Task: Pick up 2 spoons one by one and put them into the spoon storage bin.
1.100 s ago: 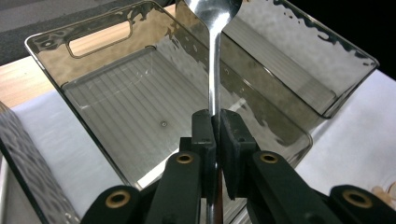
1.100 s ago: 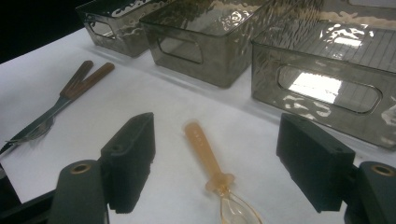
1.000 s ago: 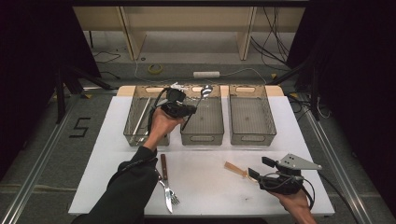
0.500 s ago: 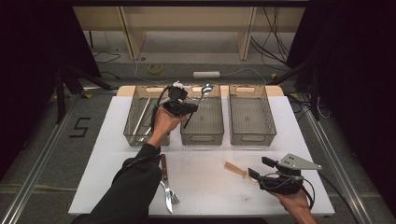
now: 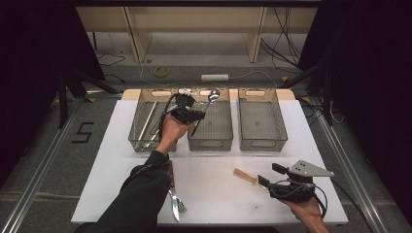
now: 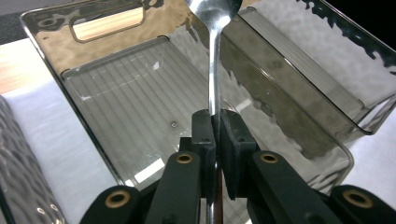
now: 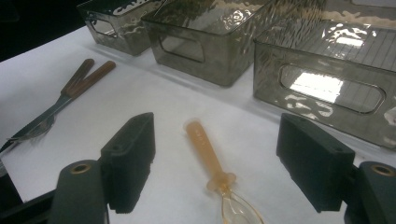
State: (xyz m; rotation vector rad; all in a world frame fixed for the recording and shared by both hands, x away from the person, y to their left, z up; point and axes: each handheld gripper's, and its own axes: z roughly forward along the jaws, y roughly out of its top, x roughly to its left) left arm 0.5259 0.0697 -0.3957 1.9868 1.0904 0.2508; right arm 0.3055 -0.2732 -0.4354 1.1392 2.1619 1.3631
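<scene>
The left gripper (image 6: 214,140) is clamped on a metal spoon (image 6: 214,70) by the handle, above the middle bin (image 5: 210,127); the spoon's long axis runs away from the gripper, bowl end farthest and raised. The left gripper view shows the pads pinching the handle. On the counter (image 5: 218,179), the right gripper (image 7: 215,172) stands wide open, empty, straddling an amber plastic spoon (image 7: 215,175) without touching it, handle pointing toward the bins.
</scene>
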